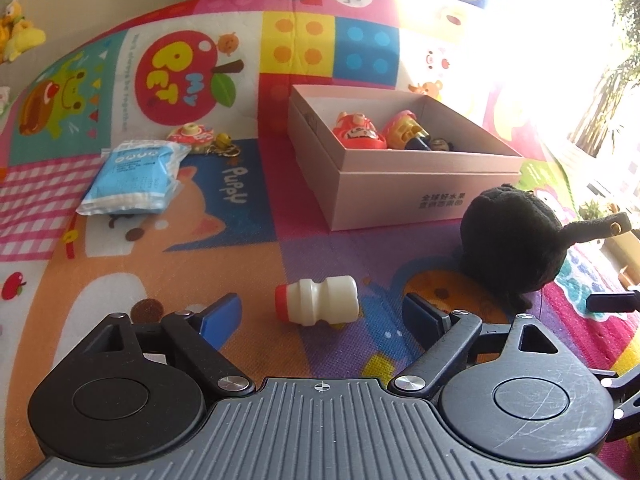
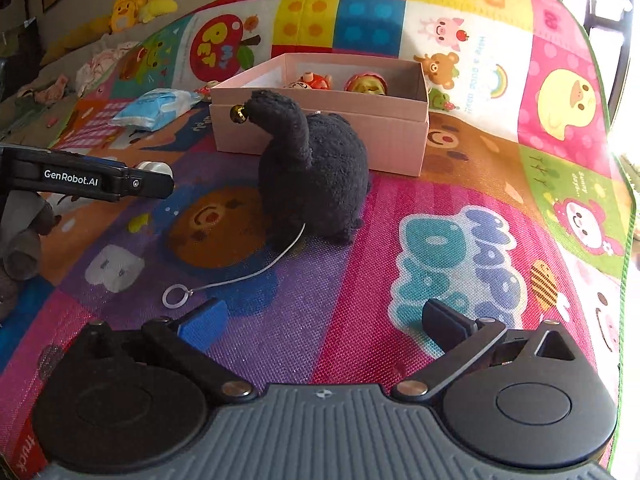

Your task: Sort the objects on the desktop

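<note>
A small white bottle with a red cap (image 1: pixel 318 300) lies on its side on the play mat, right between and just ahead of the tips of my open left gripper (image 1: pixel 320 314). A black plush toy (image 1: pixel 508 240) stands to its right, in front of the pink box (image 1: pixel 384 190). The box holds a red figure (image 1: pixel 358 132) and a red-and-yellow toy (image 1: pixel 406 130). In the right wrist view my right gripper (image 2: pixel 324 322) is open and empty, short of the black plush (image 2: pixel 316 176), whose white cord and ring (image 2: pixel 175 295) trail toward me. The left gripper (image 2: pixel 92 180) shows at the left.
A blue-and-white packet (image 1: pixel 134 178) and a small red keychain toy (image 1: pixel 192 136) lie left of the box. The colourful mat (image 2: pixel 480 240) covers the surface; its edge curves down at the right. Yellow plush toys (image 2: pixel 136 2) sit beyond the mat at the far left.
</note>
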Available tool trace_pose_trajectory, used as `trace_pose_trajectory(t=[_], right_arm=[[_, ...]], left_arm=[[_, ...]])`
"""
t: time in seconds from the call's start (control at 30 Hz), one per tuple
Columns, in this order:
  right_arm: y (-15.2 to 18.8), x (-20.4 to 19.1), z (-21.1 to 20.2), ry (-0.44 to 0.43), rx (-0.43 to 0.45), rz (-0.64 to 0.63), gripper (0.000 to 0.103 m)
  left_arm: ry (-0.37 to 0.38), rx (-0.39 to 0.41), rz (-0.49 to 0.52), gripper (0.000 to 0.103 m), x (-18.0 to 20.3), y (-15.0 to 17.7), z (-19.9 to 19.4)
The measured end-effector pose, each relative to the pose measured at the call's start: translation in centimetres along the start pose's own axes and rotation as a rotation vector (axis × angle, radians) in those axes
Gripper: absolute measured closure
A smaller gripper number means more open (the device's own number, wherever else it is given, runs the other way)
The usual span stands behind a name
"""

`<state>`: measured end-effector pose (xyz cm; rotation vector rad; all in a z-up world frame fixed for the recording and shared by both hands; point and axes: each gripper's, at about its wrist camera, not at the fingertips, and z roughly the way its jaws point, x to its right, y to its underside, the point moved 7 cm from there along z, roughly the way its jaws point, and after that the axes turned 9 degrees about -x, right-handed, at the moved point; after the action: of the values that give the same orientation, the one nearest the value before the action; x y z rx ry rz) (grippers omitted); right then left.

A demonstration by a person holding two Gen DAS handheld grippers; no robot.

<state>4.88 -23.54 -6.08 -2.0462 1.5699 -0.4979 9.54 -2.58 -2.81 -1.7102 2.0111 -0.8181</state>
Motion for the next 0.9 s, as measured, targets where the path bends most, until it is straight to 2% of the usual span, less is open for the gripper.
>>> trace_pose_trajectory(t=[0.23,0.33,0.43,0.5,0.67,0.77,0.9], right_arm=[[0.0,0.0,-0.1,0.012,0.004,0.012,0.000],[-0.1,0.0,-0.1,0.015,0.002,0.007,0.000],[-0.2,-0.1,-0.1,0.015,0.000,0.007,0.000],[-0.3,-0.1,0.0,0.012,-0.003,0.004,0.000],[-3.0,-0.1,-0.4,0.033,0.070,0.022,0.000],[-5.3,-0.8,-0.3,0.065,0.116,-0.010,0.000],[-7.3,-1.7,1.5,0.139,0.113,-0.091,0.000]], left_arm=[[0.011,-0.006,0.007,0.021,0.8,0.0,0.3],[0.004,-0.006,0.016,0.028,1.0,-0.2,0.7],[-0.011,-0.006,0.006,0.040,0.8,-0.5,1.2],[-0.017,-0.003,0.003,0.055,0.6,-0.6,1.2],[0.006,0.007,0.031,0.055,0.8,-0.2,0.1],[0.029,0.007,0.039,0.055,1.0,0.4,-0.5],[0.051,0.002,0.032,0.055,1.0,1.2,-1.1]])
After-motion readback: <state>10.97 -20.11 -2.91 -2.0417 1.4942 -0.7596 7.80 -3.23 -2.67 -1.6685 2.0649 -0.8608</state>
